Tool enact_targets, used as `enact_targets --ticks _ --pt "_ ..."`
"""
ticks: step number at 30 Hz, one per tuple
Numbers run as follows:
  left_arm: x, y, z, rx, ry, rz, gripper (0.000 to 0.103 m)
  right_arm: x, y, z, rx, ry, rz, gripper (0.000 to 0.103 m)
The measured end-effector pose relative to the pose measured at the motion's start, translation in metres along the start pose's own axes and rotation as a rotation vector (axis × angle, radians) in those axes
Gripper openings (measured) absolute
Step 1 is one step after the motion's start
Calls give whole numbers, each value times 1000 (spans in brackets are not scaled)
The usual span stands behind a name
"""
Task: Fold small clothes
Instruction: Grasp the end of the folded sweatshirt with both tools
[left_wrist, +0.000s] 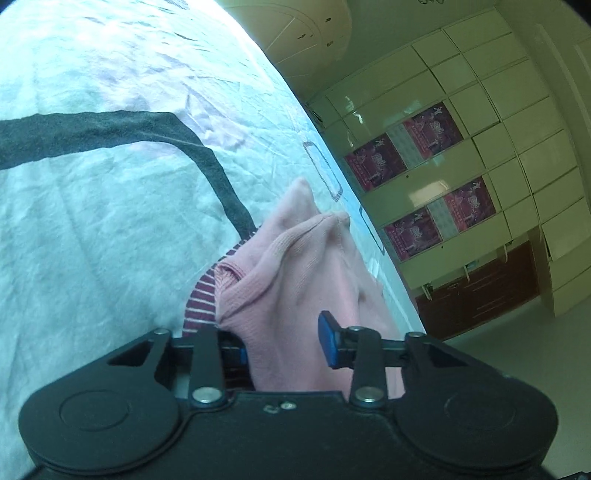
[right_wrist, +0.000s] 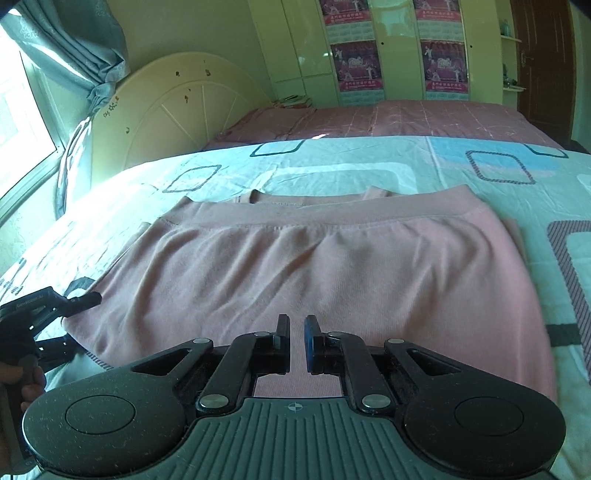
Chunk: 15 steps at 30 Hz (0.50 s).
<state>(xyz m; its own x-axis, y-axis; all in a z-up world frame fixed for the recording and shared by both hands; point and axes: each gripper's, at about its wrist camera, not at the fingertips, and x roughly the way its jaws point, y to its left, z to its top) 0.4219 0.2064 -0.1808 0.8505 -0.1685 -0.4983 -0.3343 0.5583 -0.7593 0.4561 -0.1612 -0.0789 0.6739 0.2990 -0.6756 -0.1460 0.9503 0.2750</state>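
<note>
While ribbed pink knit garment (right_wrist: 314, 273) lies flat, its corner bunches between left hand-held gripper (left_wrist: 282, 341) fingers.

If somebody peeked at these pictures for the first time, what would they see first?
Probably the big pink garment, lying flat in the middle of the patterned bedsheet. Next, the right hand-held gripper just above its near edge, fingers nearly together. In the left wrist view, the left hand-held gripper has bunched pink cloth between its open fingers, at the garment's left corner.
</note>
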Motion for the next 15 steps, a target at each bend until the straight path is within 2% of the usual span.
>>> enact_targets --ticks 3,4,6,8,11,12,15 --pt "11 6 7 -12 24 -17 8 17 11 6 -8 16 12 9" --pt "9 5 9 -24 22 -23 7 21 14 6 -11 21 14 9" --pt "-5 -1 12 -30 -10 -106 7 27 20 8 -24 21 12 9" --pt "-14 -4 14 -18 -28 -145 7 31 24 6 -36 20 18 9" --pt "-6 5 9 -17 1 -98 7 55 25 -7 -77 99 -33 9" --pt "-2 10 7 -30 14 -73 8 56 25 -8 -86 85 -34 9" --pt "0 17 6 -65 12 -78 10 49 21 -3 -60 76 -22 9"
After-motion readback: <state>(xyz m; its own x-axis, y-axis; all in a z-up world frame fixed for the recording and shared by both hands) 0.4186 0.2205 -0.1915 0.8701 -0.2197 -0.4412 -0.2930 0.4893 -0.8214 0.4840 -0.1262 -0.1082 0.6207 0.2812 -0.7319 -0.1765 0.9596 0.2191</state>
